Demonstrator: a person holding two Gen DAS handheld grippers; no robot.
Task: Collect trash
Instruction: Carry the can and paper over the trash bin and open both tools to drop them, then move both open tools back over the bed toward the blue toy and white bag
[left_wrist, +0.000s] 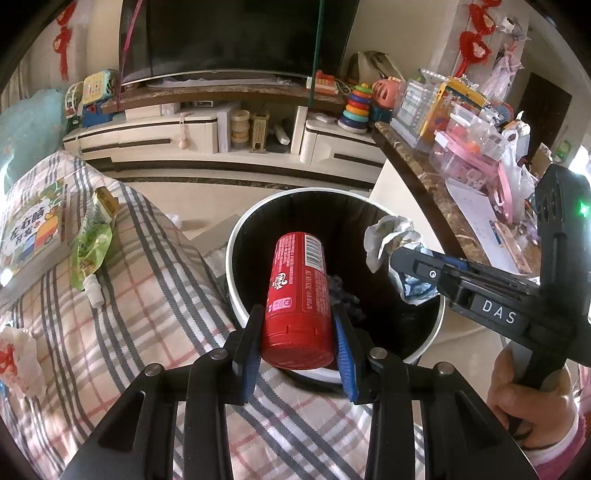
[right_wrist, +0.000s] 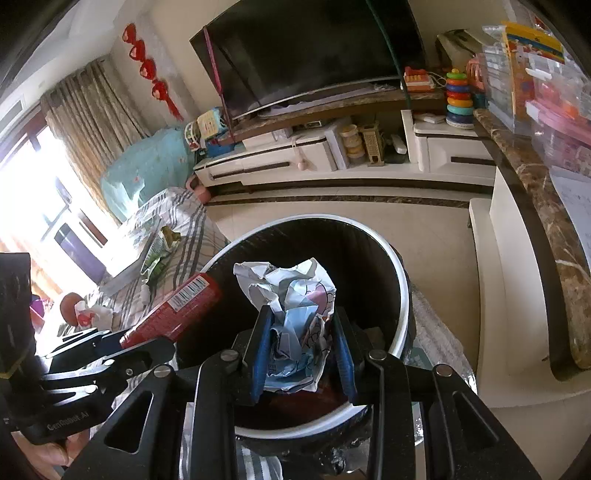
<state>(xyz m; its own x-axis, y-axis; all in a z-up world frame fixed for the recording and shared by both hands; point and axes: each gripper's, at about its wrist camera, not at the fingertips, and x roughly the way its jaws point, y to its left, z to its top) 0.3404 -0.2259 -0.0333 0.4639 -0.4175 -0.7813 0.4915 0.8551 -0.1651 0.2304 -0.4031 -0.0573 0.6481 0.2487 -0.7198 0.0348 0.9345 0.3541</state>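
Both grippers hung over the bin: left gripper clamped the red can, right gripper crumpled paper; the long can might strike the bin's rim and tumble out.

A family living room in a home: a big dark television stands on a long cream media cabinet, red paper decorations hang by the curtains, and children's toys, a stacking ring toy among them, crowd the marble-topped counter.
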